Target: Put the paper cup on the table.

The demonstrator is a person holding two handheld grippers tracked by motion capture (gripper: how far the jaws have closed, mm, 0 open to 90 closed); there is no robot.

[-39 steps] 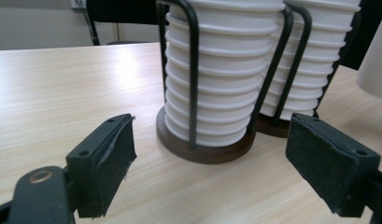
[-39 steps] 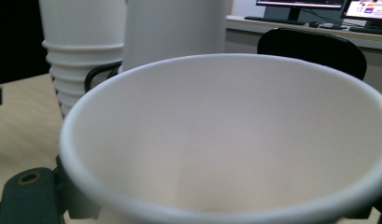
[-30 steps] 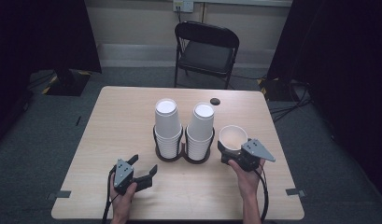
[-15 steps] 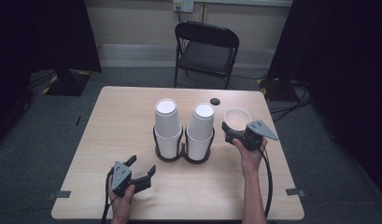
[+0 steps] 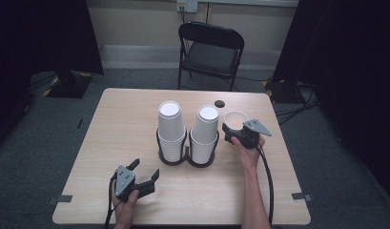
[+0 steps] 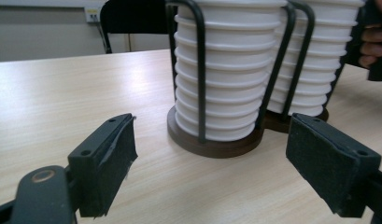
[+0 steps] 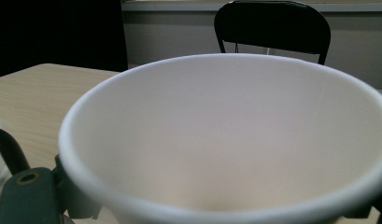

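Note:
Two stacks of white paper cups stand upside down in a black wire holder [image 5: 185, 155] at the table's middle: the left stack [image 5: 170, 125] and the right stack [image 5: 205, 129]. My right gripper [image 5: 233, 130] is shut on a single white cup [image 5: 236, 119], held mouth up just right of the right stack; in the right gripper view that cup [image 7: 235, 140] tilts toward the camera. My left gripper [image 5: 145, 172] rests near the front left edge, jaws open and empty. In the left gripper view its pads [image 6: 111, 161] frame the holder's base [image 6: 212, 142] from a short way off.
A small dark round object [image 5: 220, 103] lies on the table [image 5: 111, 133] behind the cups. A black folding chair [image 5: 209, 52] stands beyond the far edge. Cables trail from both grippers toward the near edge.
My right gripper has carried the single cup away from me toward the far side and a little lower, staying right of the stacks. The left gripper has kept still.

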